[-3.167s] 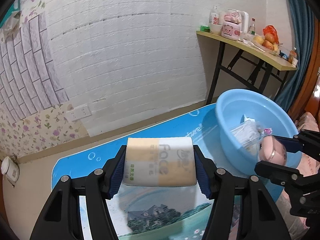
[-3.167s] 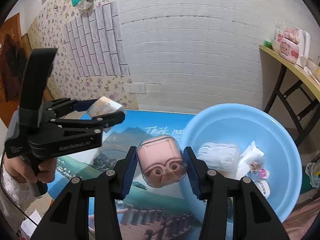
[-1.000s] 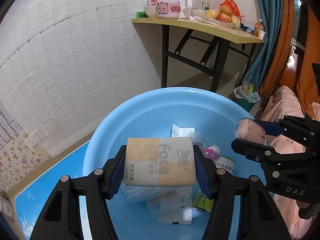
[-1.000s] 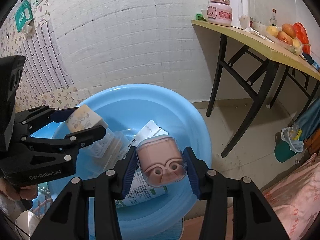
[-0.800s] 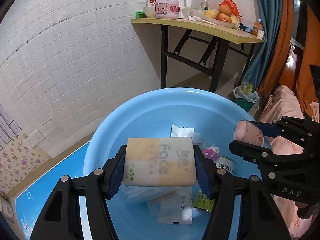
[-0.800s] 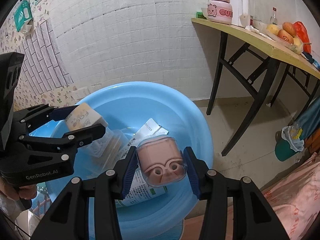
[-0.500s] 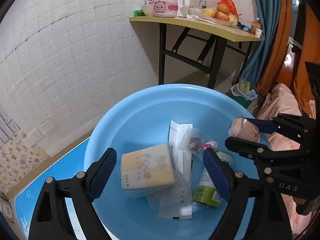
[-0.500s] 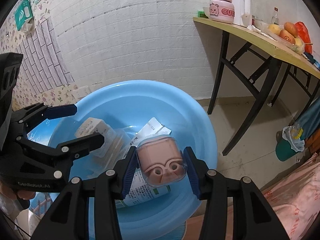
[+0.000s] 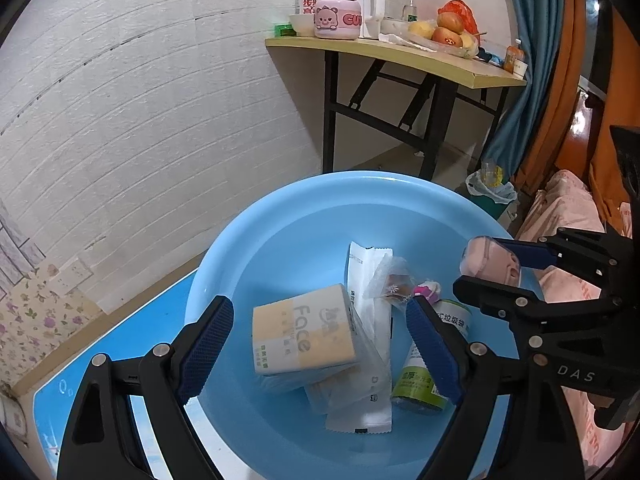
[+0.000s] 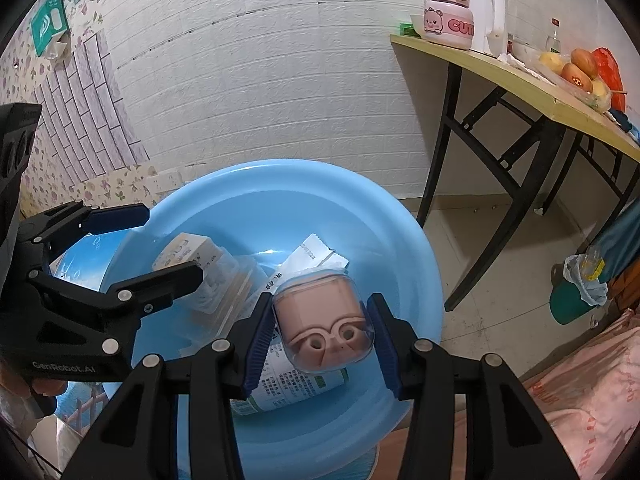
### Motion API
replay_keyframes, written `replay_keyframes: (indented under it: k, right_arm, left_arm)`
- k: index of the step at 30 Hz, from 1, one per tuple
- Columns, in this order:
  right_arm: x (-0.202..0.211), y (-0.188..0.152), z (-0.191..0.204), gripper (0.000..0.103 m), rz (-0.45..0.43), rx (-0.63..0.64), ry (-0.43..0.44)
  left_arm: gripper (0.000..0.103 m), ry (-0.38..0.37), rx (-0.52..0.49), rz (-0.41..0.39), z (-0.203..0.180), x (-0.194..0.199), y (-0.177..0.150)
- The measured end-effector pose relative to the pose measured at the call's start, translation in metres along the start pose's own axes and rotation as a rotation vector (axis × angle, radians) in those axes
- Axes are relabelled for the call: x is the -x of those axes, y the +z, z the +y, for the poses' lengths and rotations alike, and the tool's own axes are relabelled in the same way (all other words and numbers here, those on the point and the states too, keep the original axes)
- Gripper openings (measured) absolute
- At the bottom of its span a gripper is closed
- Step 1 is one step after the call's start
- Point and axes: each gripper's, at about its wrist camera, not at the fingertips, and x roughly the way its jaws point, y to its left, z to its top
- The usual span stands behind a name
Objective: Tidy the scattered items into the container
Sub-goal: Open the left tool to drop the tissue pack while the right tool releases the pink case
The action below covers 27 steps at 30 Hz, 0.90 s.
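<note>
A round light-blue basin (image 9: pixel 280 216) (image 10: pixel 280 184) holds the tidied items. The orange-and-white tissue pack (image 9: pixel 304 334) (image 10: pixel 184 254) lies loose inside it, on clear plastic packets. My left gripper (image 9: pixel 320 338) (image 10: pixel 168 240) hangs open above the basin, its blue pads well apart from the pack. My right gripper (image 10: pixel 322 324) is shut on a pink earbud case in a clear shell (image 10: pixel 324 320) (image 9: pixel 490 260), held over the basin's near right side. A green-labelled roll (image 9: pixel 424 376) (image 10: pixel 288 384) and a white sachet (image 9: pixel 368 268) lie in the basin too.
The basin stands on a blue picture-printed table (image 9: pixel 120 344). A wooden side table (image 9: pixel 400 56) with a pink jar, a kettle and fruit stands against the white brick wall. A bagged bin (image 10: pixel 580 288) sits on the floor; pink bedding (image 10: pixel 592 400) lies at the right.
My left gripper's jaws have opened and the tissue pack has dropped from them into the basin. The right gripper has kept still with the pink case.
</note>
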Motion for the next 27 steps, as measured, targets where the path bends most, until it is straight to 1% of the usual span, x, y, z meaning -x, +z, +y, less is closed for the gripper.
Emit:
replay_keyframes:
  k: [15,18,19,20,21,22,24,27]
  right_arm:
    - [-0.005,0.002,0.008,0.048,0.011,0.020,-0.009]
    - [-0.007,0.001,0.014,0.048,0.019,0.055,-0.027]
    - [-0.009,0.000,0.018,0.053,0.025,0.076,-0.048]
    - [-0.009,0.000,0.021,0.060,0.025,0.095,-0.065]
    - [-0.008,-0.001,0.023,0.076,0.016,0.105,-0.072]
    - [-0.006,-0.002,0.024,0.083,-0.001,0.104,-0.072]
    - [-0.002,-0.002,0.025,0.083,-0.020,0.100,-0.074]
    - [-0.003,-0.001,0.024,0.083,-0.014,0.085,-0.057]
  left_arm:
    - [0.088,0.007,0.015,-0.009,0.009,0.004,-0.004]
    - [0.088,0.010,0.018,-0.007,0.011,0.004,-0.007]
    - [0.088,0.010,0.021,-0.006,0.011,0.004,-0.007]
    - [0.088,0.011,0.023,-0.006,0.012,0.004,-0.007]
    - [0.088,0.011,0.027,-0.006,0.013,0.004,-0.007]
    - [0.088,0.007,0.036,-0.010,0.014,0.005,-0.007]
    - [0.088,0.004,0.046,-0.014,0.015,0.006,-0.007]
    - [0.088,0.010,0.044,-0.015,0.016,0.007,-0.006]
